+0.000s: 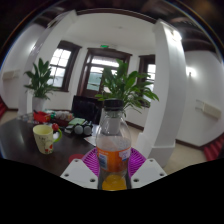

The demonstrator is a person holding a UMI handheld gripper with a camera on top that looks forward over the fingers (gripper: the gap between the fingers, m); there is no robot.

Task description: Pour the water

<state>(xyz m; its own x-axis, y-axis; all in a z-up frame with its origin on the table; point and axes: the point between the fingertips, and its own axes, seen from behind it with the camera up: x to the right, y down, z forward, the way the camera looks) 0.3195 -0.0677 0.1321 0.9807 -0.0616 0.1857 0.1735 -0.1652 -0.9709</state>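
A clear plastic bottle (112, 150) with an orange label and orange liquid in its lower part stands upright between my fingers. My gripper (112, 165) is shut on it: the magenta pads (92, 163) press against the bottle's two sides. A yellow-green mug (45, 138) with a white inside stands on the dark table (25, 150), beyond the fingers and to the left. The bottle's cap reaches up in front of a leafy plant.
A potted green plant (125, 88) stands behind the bottle, another one (40, 78) by the left window. Red and mixed small items (60, 122) lie on the table behind the mug. A white pillar (170, 85) rises to the right.
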